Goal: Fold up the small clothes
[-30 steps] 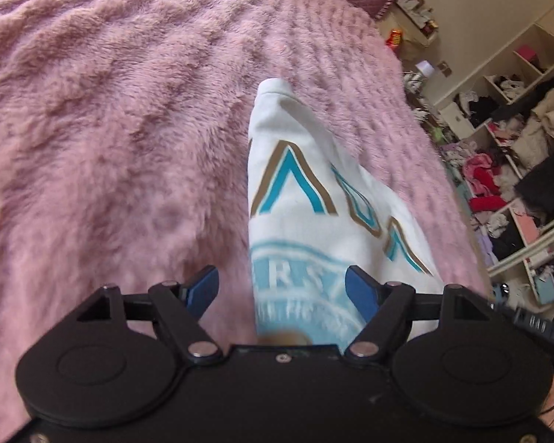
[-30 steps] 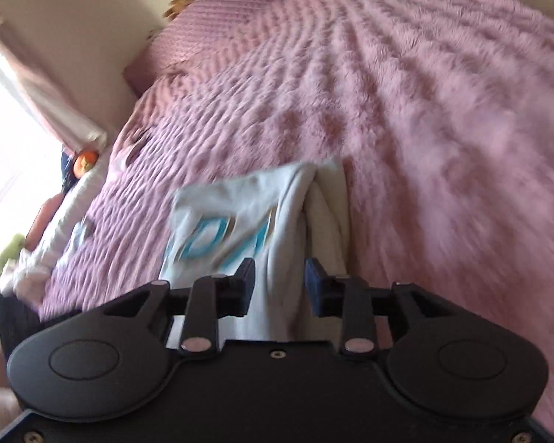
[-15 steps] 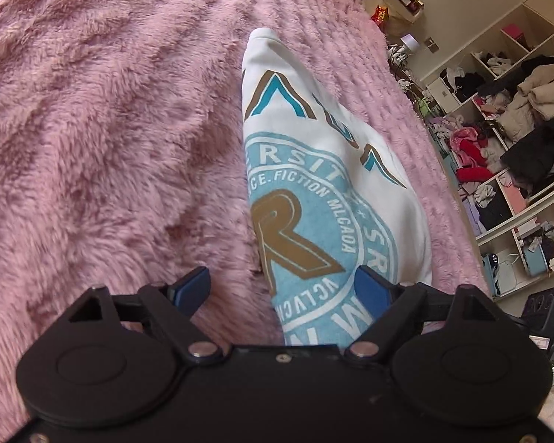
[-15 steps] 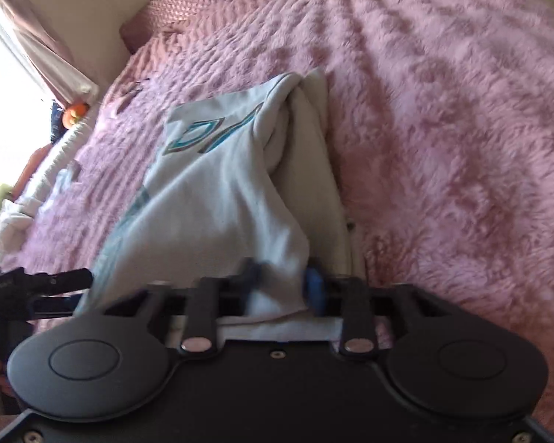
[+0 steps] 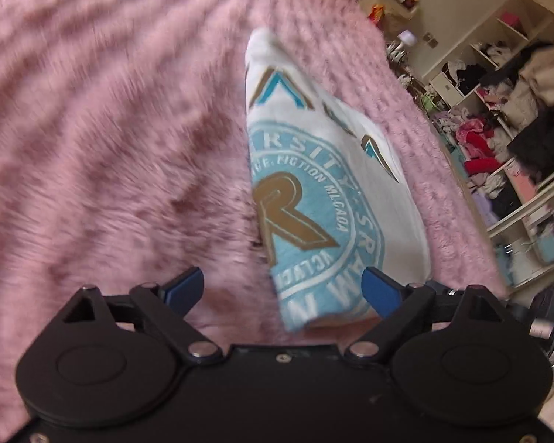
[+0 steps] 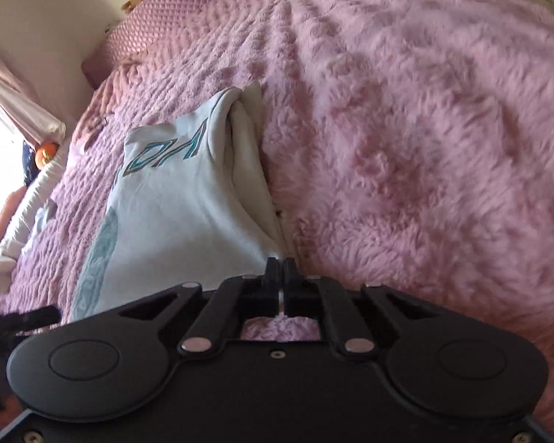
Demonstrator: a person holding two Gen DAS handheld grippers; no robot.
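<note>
garment: a white shirt (image 5: 336, 199) with a blue and gold crest is seen lying on the pink fleece bed cover (image 5: 110, 147), already narrowed into a long strip with one side turned over.
long axis: the strip is seen running away from both grippers, its near end low in each wrist view and its far end towards the head of the bed.
position from left gripper (image 5: 282, 288): the near end of the shirt is found between the blue fingers, offset towards the right one; a lifted corner hangs just above the gripper body.
position from right gripper (image 6: 280, 271): the shirt (image 6: 181, 203) is spread ahead and to the left, with its right folded edge leading straight to the fingertips.
nearer hand: both are judged to be at the near end; the right is the one in contact.
left gripper state: the jaws are being opened and stand wide apart; no fabric is seen pressed by either pad.
right gripper state: the jaws are brought fully together, and the near right corner of the shirt appears pinched between them, though the pinch itself is partly hidden.
coming move: a fold along the long axis is judged likely, near end carried to far end.
</note>
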